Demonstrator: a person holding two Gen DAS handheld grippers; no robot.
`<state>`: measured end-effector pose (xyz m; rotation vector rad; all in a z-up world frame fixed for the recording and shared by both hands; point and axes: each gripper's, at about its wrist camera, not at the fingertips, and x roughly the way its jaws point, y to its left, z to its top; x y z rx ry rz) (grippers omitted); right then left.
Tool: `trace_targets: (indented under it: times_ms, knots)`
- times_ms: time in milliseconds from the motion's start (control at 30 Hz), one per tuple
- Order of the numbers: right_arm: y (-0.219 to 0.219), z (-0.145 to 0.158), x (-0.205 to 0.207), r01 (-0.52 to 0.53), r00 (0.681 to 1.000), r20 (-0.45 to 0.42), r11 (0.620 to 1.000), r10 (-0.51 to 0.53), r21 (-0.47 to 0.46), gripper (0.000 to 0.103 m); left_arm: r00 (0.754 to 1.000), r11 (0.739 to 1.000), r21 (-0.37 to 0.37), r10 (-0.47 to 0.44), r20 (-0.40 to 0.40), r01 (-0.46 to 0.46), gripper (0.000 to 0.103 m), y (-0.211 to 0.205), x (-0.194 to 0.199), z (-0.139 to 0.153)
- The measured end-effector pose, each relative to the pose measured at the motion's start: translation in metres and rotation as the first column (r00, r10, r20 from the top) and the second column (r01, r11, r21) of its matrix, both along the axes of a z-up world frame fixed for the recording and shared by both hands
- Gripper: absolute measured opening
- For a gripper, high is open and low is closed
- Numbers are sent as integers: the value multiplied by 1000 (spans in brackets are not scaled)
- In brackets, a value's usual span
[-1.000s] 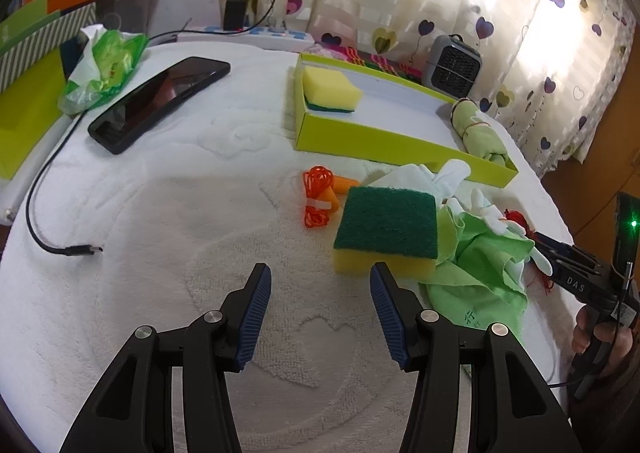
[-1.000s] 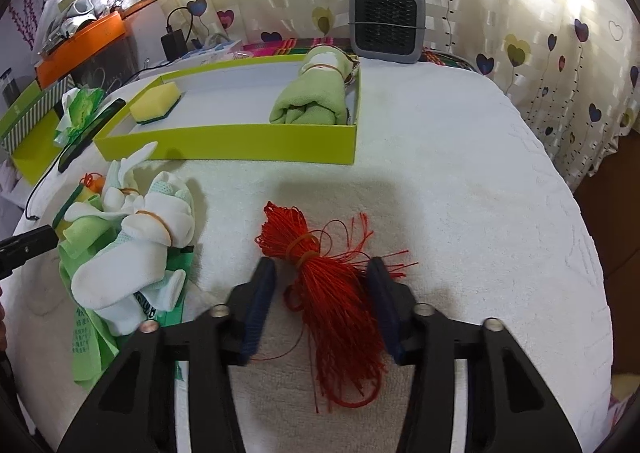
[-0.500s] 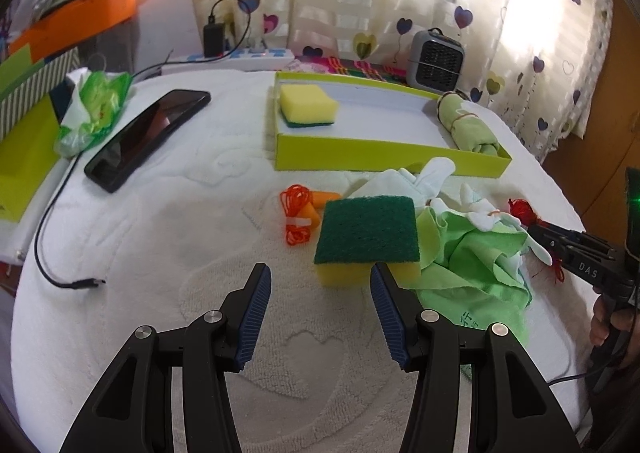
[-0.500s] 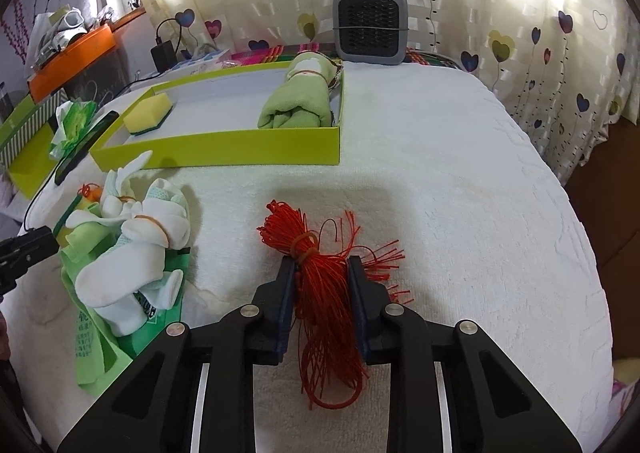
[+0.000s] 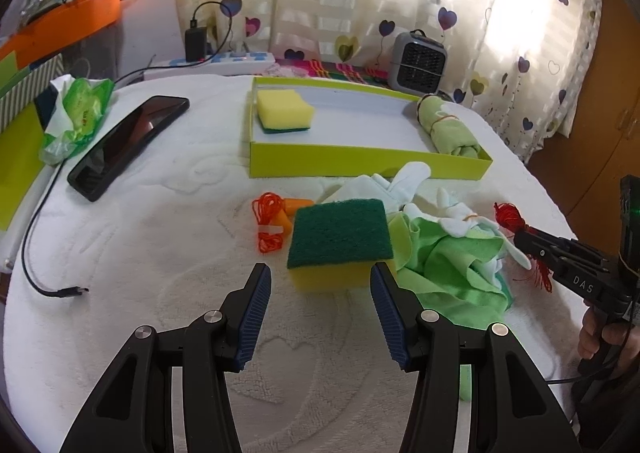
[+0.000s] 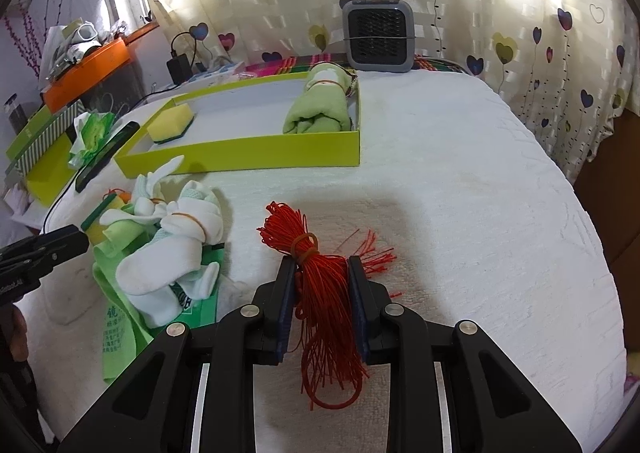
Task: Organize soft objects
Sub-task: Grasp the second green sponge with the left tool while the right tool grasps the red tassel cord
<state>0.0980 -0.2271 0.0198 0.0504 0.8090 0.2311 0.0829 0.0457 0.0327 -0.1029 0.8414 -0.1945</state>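
My right gripper (image 6: 322, 273) is pinching a bundle of red string (image 6: 326, 293); both pads press its sides just below the rubber band that ties it. The bundle lies on the white towel (image 6: 480, 213) covering the table, its looped end trailing back between the gripper's arms.

My left gripper (image 5: 320, 289) is spread wide and holds nothing. It hovers just short of a yellow sponge with a green scrubbing top (image 5: 340, 241), which sits on the towel in line with the gap between the fingers.

To the right of that sponge, and touching it, is a heap of soft things: a crumpled green cloth (image 5: 452, 265) with white socks (image 6: 168, 253) bundled on top. To the sponge's left is a small orange cord (image 5: 270, 225).

Beyond them is a shallow lime-green box (image 5: 360, 163). Inside it, a second yellow sponge (image 5: 284, 109) sits at the left end and a rolled green towel (image 5: 448, 125) lies at the right end. A black phone (image 5: 128, 141) lies well to the left on the towel.
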Motion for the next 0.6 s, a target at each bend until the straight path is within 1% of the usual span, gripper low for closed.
trace_targets:
  times_ms: [200, 300, 367, 400, 533, 600]
  knots:
    - [1, 2, -2, -8, 1000, 8, 1000, 8, 16, 26, 1000, 998, -67, -7, -8, 6, 51, 3, 6, 3]
    - [1, 3, -3, -11, 1000, 12, 1000, 11, 22, 26, 1000, 996, -87, -1, -3, 0, 51, 3, 6, 5]
    - [0, 3, -3, -13, 1000, 16, 1000, 13, 28, 26, 1000, 995, -98, -5, 2, 5, 56, 2, 6, 6]
    - [0, 4, -3, -14, 1000, 17, 999, 14, 30, 26, 1000, 995, -100, -8, 2, 8, 61, 1, 7, 6]
    - [1, 2, -2, -19, 1000, 13, 999, 19, 35, 26, 1000, 993, -120, -16, -4, 16, 63, 0, 9, 6]
    - [1, 2, -2, -22, 1000, 12, 999, 21, 39, 26, 1000, 994, -111, -5, -6, 4, 63, -1, 12, 6]
